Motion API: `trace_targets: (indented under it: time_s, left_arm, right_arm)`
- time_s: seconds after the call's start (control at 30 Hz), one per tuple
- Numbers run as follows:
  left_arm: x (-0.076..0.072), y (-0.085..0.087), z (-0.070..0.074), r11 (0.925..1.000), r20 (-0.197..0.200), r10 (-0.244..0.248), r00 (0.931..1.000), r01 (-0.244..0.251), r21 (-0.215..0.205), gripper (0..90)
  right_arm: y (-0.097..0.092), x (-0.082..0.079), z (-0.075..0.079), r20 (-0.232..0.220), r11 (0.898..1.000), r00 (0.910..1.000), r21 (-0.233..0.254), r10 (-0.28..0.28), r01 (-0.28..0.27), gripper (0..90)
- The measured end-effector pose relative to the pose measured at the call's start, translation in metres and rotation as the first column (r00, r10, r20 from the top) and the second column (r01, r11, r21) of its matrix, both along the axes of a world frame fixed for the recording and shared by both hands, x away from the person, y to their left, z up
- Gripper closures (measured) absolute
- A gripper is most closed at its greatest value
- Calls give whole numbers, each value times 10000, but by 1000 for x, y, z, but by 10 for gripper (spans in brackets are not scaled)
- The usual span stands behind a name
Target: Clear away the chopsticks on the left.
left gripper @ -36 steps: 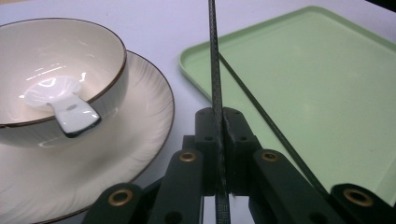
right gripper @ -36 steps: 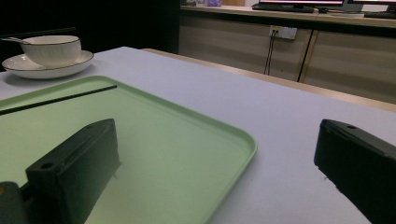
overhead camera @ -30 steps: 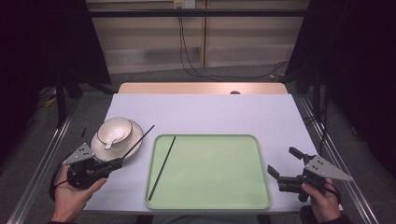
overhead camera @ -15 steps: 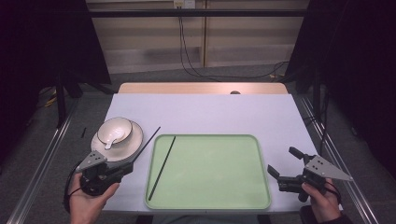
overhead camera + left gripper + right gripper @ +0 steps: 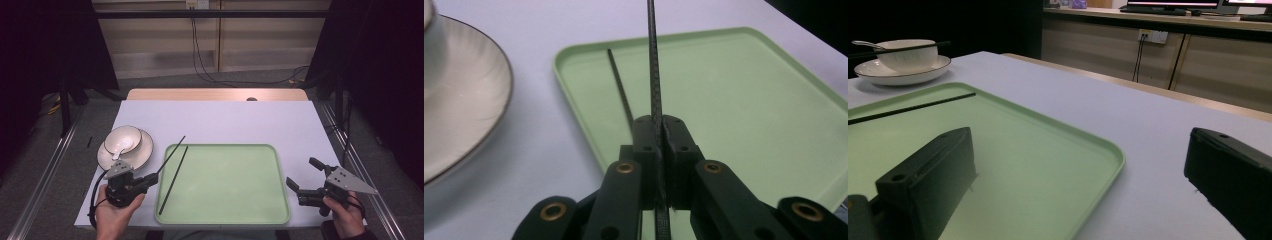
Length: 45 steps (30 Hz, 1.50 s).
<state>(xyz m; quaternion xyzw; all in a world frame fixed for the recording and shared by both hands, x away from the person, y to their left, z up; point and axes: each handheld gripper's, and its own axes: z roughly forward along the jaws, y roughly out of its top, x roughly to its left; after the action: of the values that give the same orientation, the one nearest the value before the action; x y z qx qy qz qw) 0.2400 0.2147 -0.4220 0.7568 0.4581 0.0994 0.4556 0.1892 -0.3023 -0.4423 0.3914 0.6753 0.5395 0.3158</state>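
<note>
1. The left tool (image 5: 150,179) is clenched on a thin black chopstick (image 5: 171,153); in the left gripper view its jaws meet flat on the stick (image 5: 653,75), which runs straight out ahead of them.
2. The held chopstick slants up and away over the front-left corner of the desk (image 5: 220,117), its free tip just past the tray's far-left corner.
3. The right tool (image 5: 303,177) is released: its jaws stand wide apart with nothing between them, and in the right gripper view bare tray and desk show through the gap.
4. A pale green tray (image 5: 280,200) lies at the middle of the desk's front edge, between the two tools.
5. A second chopstick (image 5: 174,179) lies flat inside the tray, along its left rim, just beside the held one but apart from it.
6. Toward the desk's left edge, beyond the left tool, a white bowl (image 5: 122,138) sits on a white plate (image 5: 142,152) with a dark rim; a spoon rests in the bowl.
7. The desk top is pale lilac-grey, with a wooden strip along its far edge.
8. Beyond the desk are a grey floor, pale cabinet fronts with black cables hanging down, and dark curtains on both sides.
9. The left hand (image 5: 112,217) comes in at the front-left corner, gripping its tool from below and pointing it at the tray's left rim.
10. The right hand (image 5: 345,215) rests at the front-right corner, its tool aimed left toward the tray's right rim.
</note>
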Motion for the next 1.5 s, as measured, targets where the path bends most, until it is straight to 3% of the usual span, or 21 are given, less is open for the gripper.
trace_targets:
  time_s: [0.23, 0.33, 0.4, 0.5, 0.7, 1.0, 1.13, 1.17, 1.23, 1.37, 1.5]
  left_arm:
    - [6, -21, -7, 9989, -360, 211, 9991, -195, 434, 861]
    - [8, -29, -12, 9989, -550, 290, 9981, -269, 394, 860]
    - [8, -34, -12, 9984, -476, 441, 9979, -423, 386, 860]
    - [9, -42, -16, 9969, -793, 662, 9946, -624, 486, 860]
    - [12, -55, -24, 9966, -1255, 531, 9907, -447, 690, 859]
    - [22, -64, -40, 9886, -1692, 981, 9807, -765, 1295, 860]
    - [24, -67, -43, 9866, -1823, 909, 9790, -636, 1504, 859]
    - [25, -68, -45, 9878, -1971, 885, 9764, -605, 1438, 859]
    - [25, -69, -45, 9869, -1862, 820, 9791, -537, 1524, 856]
    - [26, -69, -45, 9891, -1982, 747, 9773, -474, 1393, 847]
    - [25, -69, -45, 9897, -1998, 711, 9773, -442, 1361, 784]
  right_arm:
    - [0, 1, 0, -8, 10000, 10000, 47, 63, -63, 0]
    - [0, 0, 0, 19, 10000, 10000, 72, 61, -61, 0]
    - [0, 0, 0, 15, 9999, 9999, 42, 108, -108, 0]
    - [0, 0, 0, 19, 10000, 10000, -6, 52, -52, 0]
    - [0, 0, 0, 19, 10000, 10000, -29, 70, -70, 0]
    - [0, 0, 0, 19, 9999, 9999, -61, 136, -136, 0]
    - [-1, -1, 0, 11, 9999, 9999, -65, 151, -151, 0]
    - [0, -1, -1, 3, 9999, 9999, -65, 123, -123, 0]
    - [0, -1, 0, 1, 9998, 9999, -57, 166, -166, 0]
    - [0, -1, 0, 1, 9999, 9999, -57, 163, -163, 0]
    - [0, -1, -1, -1, 9999, 9999, -66, 151, -151, 0]
